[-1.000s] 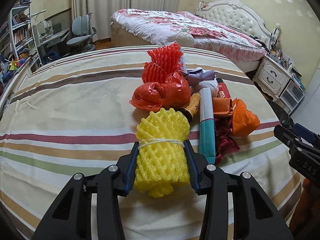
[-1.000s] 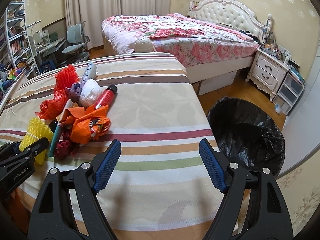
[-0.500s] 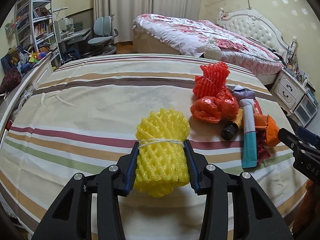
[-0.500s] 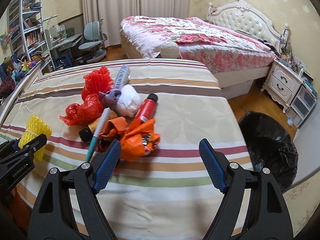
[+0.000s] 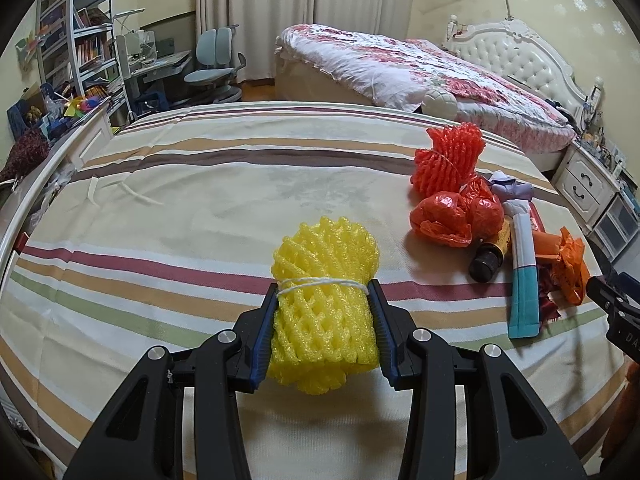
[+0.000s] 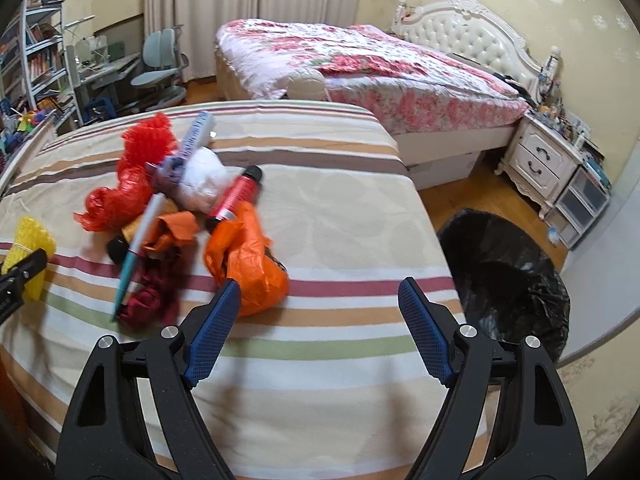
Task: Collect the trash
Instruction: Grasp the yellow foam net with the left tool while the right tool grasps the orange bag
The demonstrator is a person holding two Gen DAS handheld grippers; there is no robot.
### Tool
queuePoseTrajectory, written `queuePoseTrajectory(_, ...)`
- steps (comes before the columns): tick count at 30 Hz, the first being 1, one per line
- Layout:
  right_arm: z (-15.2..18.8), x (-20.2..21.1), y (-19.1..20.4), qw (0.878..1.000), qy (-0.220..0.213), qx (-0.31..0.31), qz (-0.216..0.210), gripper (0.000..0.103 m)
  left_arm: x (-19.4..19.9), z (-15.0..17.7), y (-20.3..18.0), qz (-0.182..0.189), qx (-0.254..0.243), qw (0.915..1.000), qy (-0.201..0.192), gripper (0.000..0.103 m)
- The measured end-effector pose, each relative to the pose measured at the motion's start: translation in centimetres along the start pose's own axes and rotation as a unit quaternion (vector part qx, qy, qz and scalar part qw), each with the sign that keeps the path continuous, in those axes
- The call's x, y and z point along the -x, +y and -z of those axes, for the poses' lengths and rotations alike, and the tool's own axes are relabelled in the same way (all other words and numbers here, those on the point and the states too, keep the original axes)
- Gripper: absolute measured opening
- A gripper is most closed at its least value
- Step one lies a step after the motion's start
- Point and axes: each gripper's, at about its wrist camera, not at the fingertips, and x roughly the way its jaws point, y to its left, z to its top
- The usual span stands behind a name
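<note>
My left gripper (image 5: 323,292) is shut on a yellow foam fruit net (image 5: 325,276) tied with white string, held above the striped bedspread (image 5: 180,200). To its right lies the trash pile: a red foam net (image 5: 448,156), a red plastic bag (image 5: 452,216), a dark-capped bottle (image 5: 490,258), a white-and-teal tube (image 5: 522,276) and an orange bag (image 5: 568,264). My right gripper (image 6: 320,300) stands open, with nothing between its fingers, just right of the orange bag (image 6: 244,260). A red tube (image 6: 234,198) and a white wad (image 6: 202,178) lie behind that bag.
A bin lined with a black bag (image 6: 508,280) stands on the floor right of the striped bed. Beyond are a floral bed (image 6: 360,60), a white nightstand (image 6: 540,160), a desk with chairs (image 5: 212,64) and bookshelves (image 5: 76,40).
The left gripper carried the yellow net leftward, away from the pile. The right gripper swung left toward the pile, so the orange bag now sits by its left finger.
</note>
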Motion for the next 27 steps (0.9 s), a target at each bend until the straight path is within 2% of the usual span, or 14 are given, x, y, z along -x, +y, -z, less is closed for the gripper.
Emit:
queuePoseTrajectory(5, 0.2, 0.3, -0.6, 1.000, 0.001, -0.007, -0.003, 0.078, 0.0, 0.1, 0.3, -0.003, 0.002, 1.0000, 0.000, 0.043)
queuePoseTrajectory(15, -1.1, -0.5, 2.2, 0.999, -0.013, 0.017, -0.036, 0.078, 0.4, -0.2, 0.2, -0.022, -0.001, 0.9997, -0.011, 0.043)
queuePoseTrajectory(18, -1.2, -1.4, 2.9, 0.998, -0.004, 0.026, -0.051, 0.070, 0.3, -0.1, 0.1, -0.021, -0.002, 0.9997, -0.009, 0.043)
queuePoseTrajectory(21, -1.1, -2.2, 3.1, 0.997, 0.011, 0.021, -0.072, 0.050, 0.2, -0.1, -0.3, -0.018, -0.001, 0.9998, -0.009, 0.043)
queuePoseTrajectory(22, -1.1, -2.3, 3.0, 0.997, 0.015, 0.018, -0.076, 0.047, 0.3, 0.0, -0.5, -0.017, -0.001, 0.9998, -0.009, 0.043)
queuePoseTrajectory(27, -0.6, -1.4, 2.2, 0.997, 0.003, 0.011, -0.074, 0.047, 0.6, 0.0, -1.5, -0.008, -0.007, 0.9999, -0.012, 0.043)
